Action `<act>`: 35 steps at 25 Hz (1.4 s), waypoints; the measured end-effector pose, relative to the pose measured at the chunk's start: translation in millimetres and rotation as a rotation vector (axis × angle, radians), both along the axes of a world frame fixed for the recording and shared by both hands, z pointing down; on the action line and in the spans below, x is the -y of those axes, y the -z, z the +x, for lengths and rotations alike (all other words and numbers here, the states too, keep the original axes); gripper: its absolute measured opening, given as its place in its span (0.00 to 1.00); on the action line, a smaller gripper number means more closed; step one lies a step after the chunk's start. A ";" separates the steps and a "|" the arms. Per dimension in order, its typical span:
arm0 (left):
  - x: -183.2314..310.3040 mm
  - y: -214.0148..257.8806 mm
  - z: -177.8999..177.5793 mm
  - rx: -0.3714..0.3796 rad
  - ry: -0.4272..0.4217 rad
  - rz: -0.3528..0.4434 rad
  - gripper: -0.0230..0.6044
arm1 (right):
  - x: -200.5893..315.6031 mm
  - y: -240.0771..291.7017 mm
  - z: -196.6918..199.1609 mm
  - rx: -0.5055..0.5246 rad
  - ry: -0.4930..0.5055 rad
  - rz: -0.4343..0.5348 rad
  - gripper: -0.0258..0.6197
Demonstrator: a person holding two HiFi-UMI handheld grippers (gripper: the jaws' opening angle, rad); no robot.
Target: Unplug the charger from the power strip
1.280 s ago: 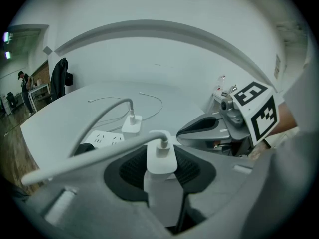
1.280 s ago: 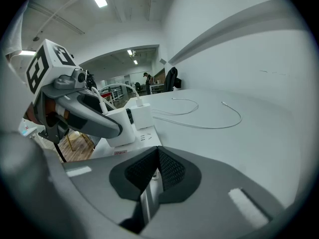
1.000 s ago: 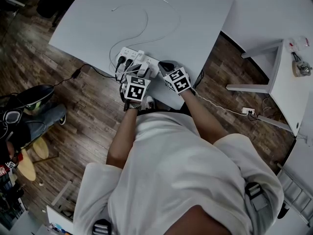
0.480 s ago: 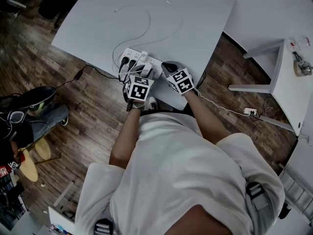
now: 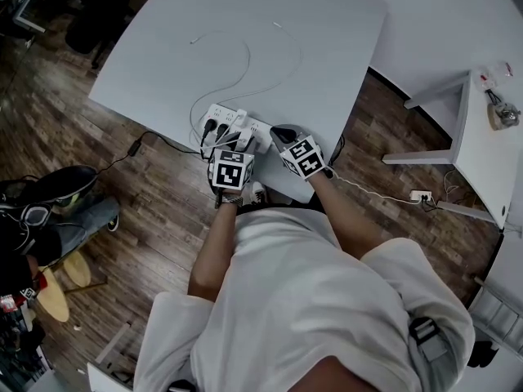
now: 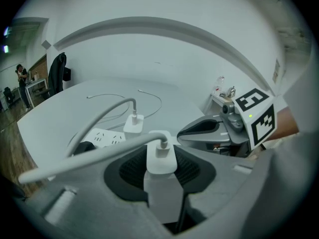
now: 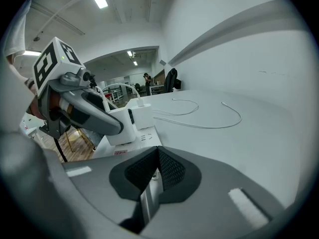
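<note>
A white power strip [image 5: 221, 117] lies near the table's front edge, with black plugs at its left end. My left gripper [image 5: 239, 142] is shut on a white charger [image 6: 160, 180]; the charger's white cable [image 6: 89, 156] runs off to the left. In the right gripper view this charger [image 7: 119, 128] stands on the strip [image 7: 137, 142]. A second white charger [image 6: 133, 123] is plugged in farther along. My right gripper [image 7: 158, 156] is shut with nothing between its pads, its tip at the strip's right end.
Two thin white cables [image 5: 245, 64] loop across the white table [image 5: 327, 31]. A black cord [image 5: 135, 147] drops to the wooden floor at left. Another white table [image 5: 482, 153] stands at right, with a small socket block [image 5: 421, 195] on the floor.
The left gripper has rolled slightly on the charger. Both hands stay at the strip; the head camera has shifted a little.
</note>
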State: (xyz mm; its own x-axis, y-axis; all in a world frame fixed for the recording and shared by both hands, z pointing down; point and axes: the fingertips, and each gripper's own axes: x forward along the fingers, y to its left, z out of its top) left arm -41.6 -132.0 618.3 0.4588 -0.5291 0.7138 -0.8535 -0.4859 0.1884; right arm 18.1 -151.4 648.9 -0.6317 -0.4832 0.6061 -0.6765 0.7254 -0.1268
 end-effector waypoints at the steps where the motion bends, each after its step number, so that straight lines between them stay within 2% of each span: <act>1: 0.5 0.1 -0.3 -0.001 0.002 0.002 0.26 | 0.3 -0.1 -0.2 0.001 -0.001 0.000 0.04; 8: 3.9 0.7 1.6 -0.004 0.000 0.016 0.26 | 2.1 0.0 0.2 -0.009 0.000 0.003 0.04; 15: 5.1 1.6 -0.4 -0.067 0.042 0.005 0.26 | 1.7 -0.3 0.6 -0.016 -0.003 0.003 0.04; 21: 2.4 1.2 4.0 0.052 -0.038 0.047 0.26 | -0.1 -1.7 0.2 -0.021 0.001 0.005 0.04; 24: 2.0 5.3 3.3 0.049 -0.032 0.056 0.26 | 0.5 -0.8 0.8 -0.022 0.000 0.009 0.04; 28: 6.0 21.4 -2.3 -0.027 0.020 0.068 0.26 | 0.9 -0.7 1.1 -0.023 0.000 0.011 0.04; 35: -25.8 23.0 -3.3 -0.304 0.096 -0.059 0.26 | 0.9 -0.1 1.5 -0.008 -0.036 0.006 0.04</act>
State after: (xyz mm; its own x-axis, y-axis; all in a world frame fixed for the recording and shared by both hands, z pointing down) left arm -44.9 -106.2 595.3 0.6060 -0.5420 0.5823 -0.7950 -0.3870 0.4672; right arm 19.6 -152.2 649.0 -0.6091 -0.5089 0.6082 -0.7031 0.7014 -0.1173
